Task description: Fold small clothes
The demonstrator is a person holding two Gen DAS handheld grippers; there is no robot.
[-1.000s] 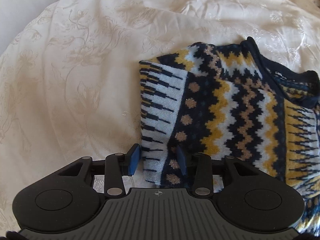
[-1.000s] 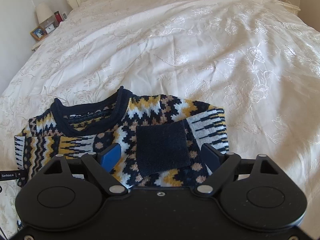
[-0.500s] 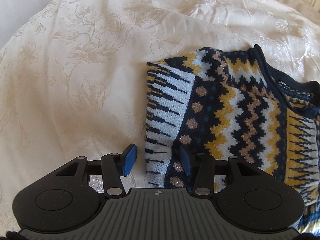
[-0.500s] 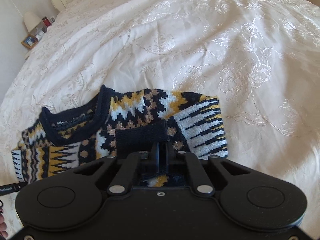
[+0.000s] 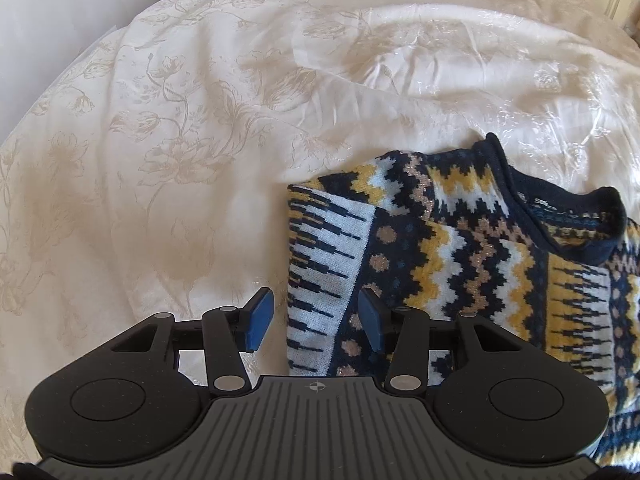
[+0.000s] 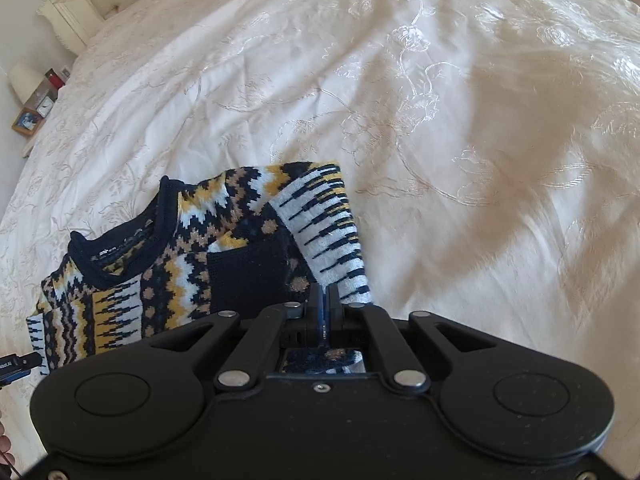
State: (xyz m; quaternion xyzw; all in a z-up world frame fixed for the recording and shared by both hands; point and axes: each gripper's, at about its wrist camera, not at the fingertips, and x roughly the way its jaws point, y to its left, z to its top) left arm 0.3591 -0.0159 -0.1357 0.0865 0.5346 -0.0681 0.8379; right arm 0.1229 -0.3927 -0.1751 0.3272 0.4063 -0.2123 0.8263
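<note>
A small knitted sweater (image 5: 460, 264) in navy, yellow and white zigzags lies on a cream bedspread (image 5: 180, 140), its sleeves folded in. My left gripper (image 5: 316, 322) is open and straddles the sweater's left edge, blue pads on either side, nothing pinched. In the right wrist view the sweater (image 6: 168, 280) has its right side lifted and curling inward. My right gripper (image 6: 325, 300) is shut on the sweater's lower right edge, by the white-striped sleeve and the navy cuff (image 6: 248, 280). The navy collar (image 6: 120, 248) faces up.
The embroidered bedspread (image 6: 460, 140) spreads wide and wrinkled on all sides. A cream headboard (image 6: 76, 12) and a nightstand with a lamp (image 6: 24, 84) and a picture frame sit at the far left. Part of the left gripper (image 6: 16, 362) shows at the left edge.
My right gripper went from open to shut on the sweater's lower right edge and has lifted it, so that side now curls up. My left gripper stayed open and pulled back slightly.
</note>
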